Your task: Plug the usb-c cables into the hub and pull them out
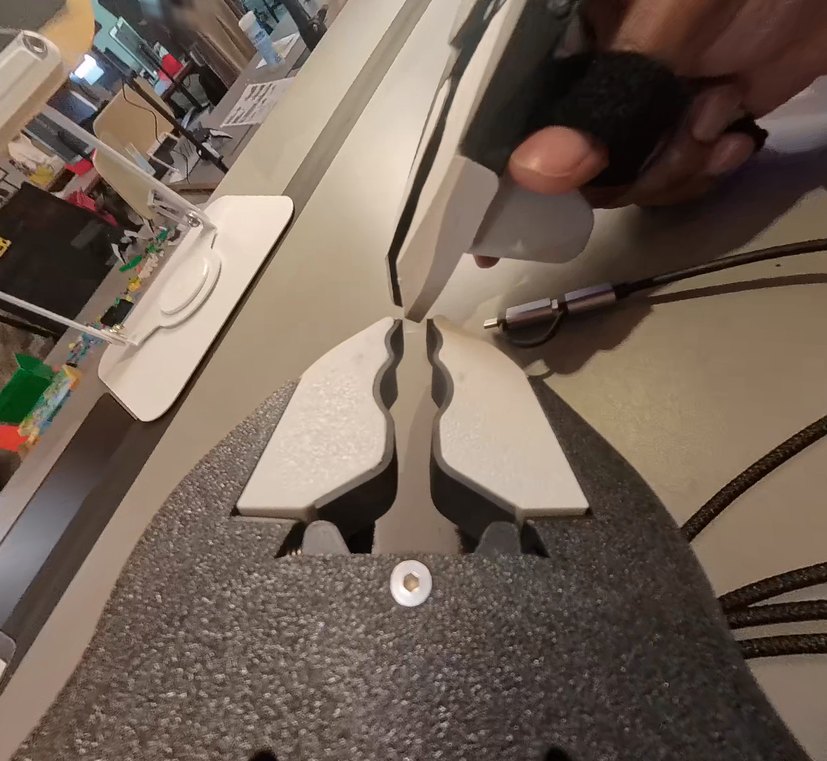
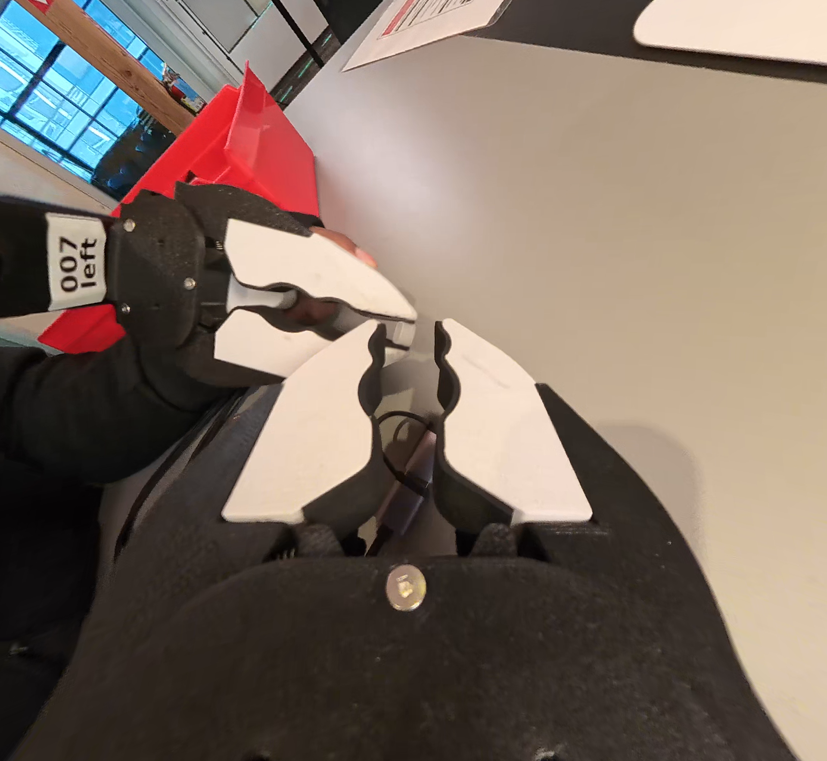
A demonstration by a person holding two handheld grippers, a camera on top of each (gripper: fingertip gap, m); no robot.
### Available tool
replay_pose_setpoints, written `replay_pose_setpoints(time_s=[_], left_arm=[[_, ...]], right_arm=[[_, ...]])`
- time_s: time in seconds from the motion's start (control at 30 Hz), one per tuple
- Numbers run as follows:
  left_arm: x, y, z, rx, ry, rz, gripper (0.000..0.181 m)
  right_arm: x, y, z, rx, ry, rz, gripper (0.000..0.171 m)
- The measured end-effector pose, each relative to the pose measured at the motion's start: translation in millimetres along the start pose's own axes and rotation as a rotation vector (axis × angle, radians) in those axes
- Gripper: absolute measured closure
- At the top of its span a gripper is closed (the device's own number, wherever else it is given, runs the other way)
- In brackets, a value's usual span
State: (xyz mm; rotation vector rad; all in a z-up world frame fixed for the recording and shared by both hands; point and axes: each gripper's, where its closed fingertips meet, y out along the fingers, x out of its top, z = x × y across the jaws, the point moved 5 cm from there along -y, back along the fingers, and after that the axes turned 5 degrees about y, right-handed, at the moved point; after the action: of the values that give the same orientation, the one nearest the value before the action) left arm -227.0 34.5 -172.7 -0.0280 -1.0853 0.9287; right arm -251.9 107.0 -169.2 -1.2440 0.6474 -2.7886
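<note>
White plate (image 1: pixel 250 247): flat on the grey table (image 2: pixel 581 202), far left of the work, with a clear stand fixed on it.
Red bin (image 2: pixel 268 149): at the table's left edge, behind the left gripper as the right wrist view shows it.
Left gripper (image 1: pixel 414 325): low over the table, jaws narrow, closed on a slim grey piece that looks to be the hub (image 2: pixel 399 333); the hub's pale end pokes out just past the tips.
Right gripper (image 2: pixel 409 328): jaws parted with nothing between the tips, which stand right in front of the hub's end; in the left wrist view its tip comes down from the far right and almost meets the left gripper's tips.
Hand (image 1: pixel 671 90): wrapped around the right gripper's handle.
Usb-c plug (image 1: pixel 559 312): lying free on the table just right of both grippers' tips, under the right gripper, nose pointing left toward the hub, a thin black loop beside it.
Braided cables (image 1: pixel 769 614): several dark strands on the table at the near right.
</note>
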Motion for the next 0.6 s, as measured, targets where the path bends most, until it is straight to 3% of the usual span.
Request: replay_pose_setpoints(time_s=[0.4, 0.6], left_arm=[[7.1, -4.2, -13.2, 0.064, 0.249, 0.037, 0.171], [9.3, -11.3, -12.0, 0.017, 0.162, -0.057, 0.171]], right_arm=[[-12.4, 0.6, 5.6, 0.138, 0.107, 0.085, 0.155], [-11.3, -2.9, 7.5, 0.183, 0.113, 0.066, 0.163]])
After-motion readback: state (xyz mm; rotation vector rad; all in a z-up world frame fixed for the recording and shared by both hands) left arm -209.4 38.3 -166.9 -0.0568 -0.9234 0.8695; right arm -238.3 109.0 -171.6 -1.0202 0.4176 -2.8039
